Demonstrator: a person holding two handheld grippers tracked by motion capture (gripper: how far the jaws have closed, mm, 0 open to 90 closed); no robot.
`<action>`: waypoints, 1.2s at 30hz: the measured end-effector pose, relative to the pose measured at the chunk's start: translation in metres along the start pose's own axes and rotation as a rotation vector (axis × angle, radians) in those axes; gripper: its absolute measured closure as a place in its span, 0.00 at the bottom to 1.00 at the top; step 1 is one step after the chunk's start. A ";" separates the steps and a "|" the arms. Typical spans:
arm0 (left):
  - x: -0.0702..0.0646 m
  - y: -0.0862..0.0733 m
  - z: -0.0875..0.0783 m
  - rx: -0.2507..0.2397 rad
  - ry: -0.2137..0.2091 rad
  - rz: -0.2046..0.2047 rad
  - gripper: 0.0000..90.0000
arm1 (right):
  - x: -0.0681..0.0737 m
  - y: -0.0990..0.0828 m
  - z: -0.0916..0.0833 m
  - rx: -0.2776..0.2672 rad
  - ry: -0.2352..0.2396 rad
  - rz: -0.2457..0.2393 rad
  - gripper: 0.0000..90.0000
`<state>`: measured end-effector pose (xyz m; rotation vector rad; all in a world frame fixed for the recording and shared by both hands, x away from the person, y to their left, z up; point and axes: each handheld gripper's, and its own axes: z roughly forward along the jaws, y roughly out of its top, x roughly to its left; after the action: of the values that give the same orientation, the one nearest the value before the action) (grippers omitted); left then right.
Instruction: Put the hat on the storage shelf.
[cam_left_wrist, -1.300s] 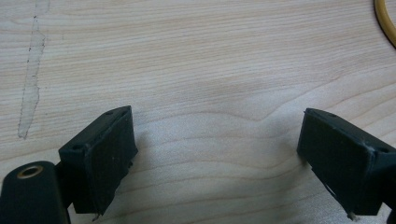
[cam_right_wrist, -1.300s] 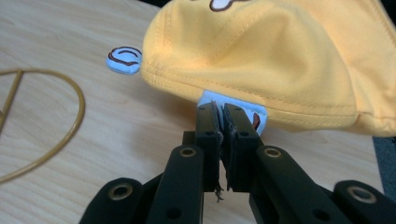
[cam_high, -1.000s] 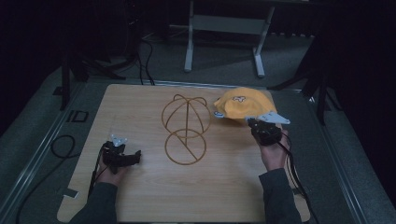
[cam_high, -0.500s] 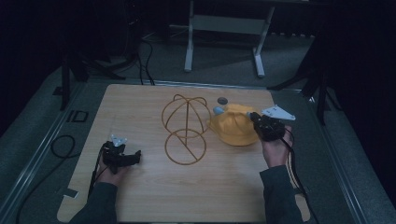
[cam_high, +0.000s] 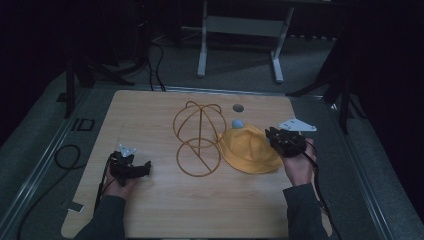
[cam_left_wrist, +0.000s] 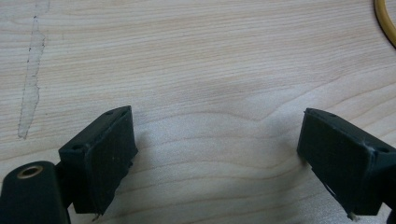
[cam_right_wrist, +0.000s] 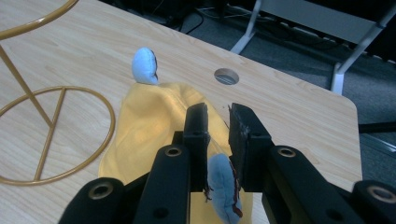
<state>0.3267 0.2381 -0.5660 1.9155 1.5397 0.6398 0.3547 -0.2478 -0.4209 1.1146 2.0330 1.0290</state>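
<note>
Resting right hand-held gripper (cam_high: 274, 135) beside yellow hat (cam_high: 248, 150).

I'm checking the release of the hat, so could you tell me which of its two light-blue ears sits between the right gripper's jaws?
The ear nearest the camera, low between the right gripper jaws. The other ear stands at the yellow hat's far edge, well clear of them.
</note>
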 end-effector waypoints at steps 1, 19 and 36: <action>0.000 0.000 0.000 0.001 -0.001 0.000 0.13 | -0.001 0.001 0.001 0.007 0.004 -0.002 0.85; 0.000 0.000 0.000 -0.001 0.000 -0.001 0.13 | -0.007 0.015 0.026 0.186 0.132 -0.139 0.72; 0.000 0.000 0.000 0.000 0.000 0.000 0.13 | -0.011 0.038 0.048 0.349 0.227 -0.258 0.61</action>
<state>0.3267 0.2381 -0.5660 1.9157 1.5392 0.6397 0.4133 -0.2275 -0.4126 0.8967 2.5325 0.7143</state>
